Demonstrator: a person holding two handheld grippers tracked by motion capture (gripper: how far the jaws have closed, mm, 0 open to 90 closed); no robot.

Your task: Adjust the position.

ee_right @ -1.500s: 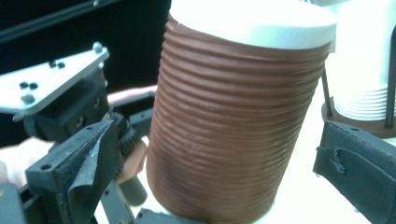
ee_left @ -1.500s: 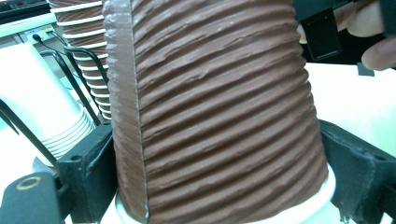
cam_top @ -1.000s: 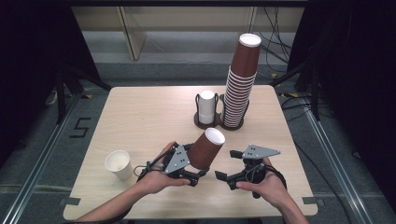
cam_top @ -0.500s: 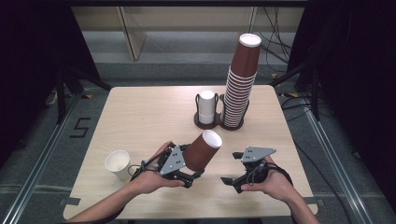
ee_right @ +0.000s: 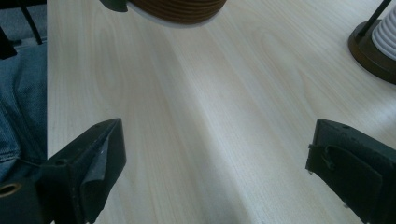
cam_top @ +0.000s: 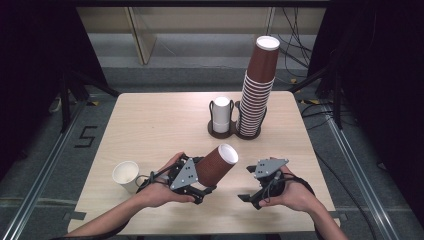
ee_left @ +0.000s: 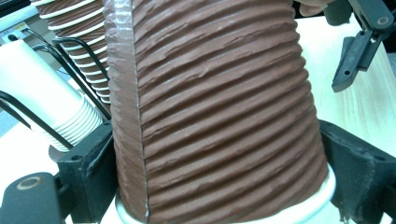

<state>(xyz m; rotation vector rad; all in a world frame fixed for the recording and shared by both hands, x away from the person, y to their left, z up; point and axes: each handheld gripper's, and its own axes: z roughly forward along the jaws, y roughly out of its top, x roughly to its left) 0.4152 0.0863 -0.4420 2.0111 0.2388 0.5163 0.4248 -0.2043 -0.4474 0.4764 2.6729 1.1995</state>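
Note:
A brown ribbed paper cup lies tilted between the jaws of my left gripper, its white mouth up and to the right. In the left gripper view the cup stands between both black pads, which press its sides near the rim; the left gripper is shut on it. My right gripper hovers just right of the cup, over the table's front. Its jaws have just been closing a little, with nothing between them. In the right gripper view this gripper is open over bare wood, with the cup's rim at the top.
A white cup stands at the front left of the wooden table. At the back, a black wire holder carries a short white cup stack and a tall brown cup stack. Dark floor surrounds the table.
The held cup and the left hand have drifted slightly down and left. The right hand has stayed almost where it was.

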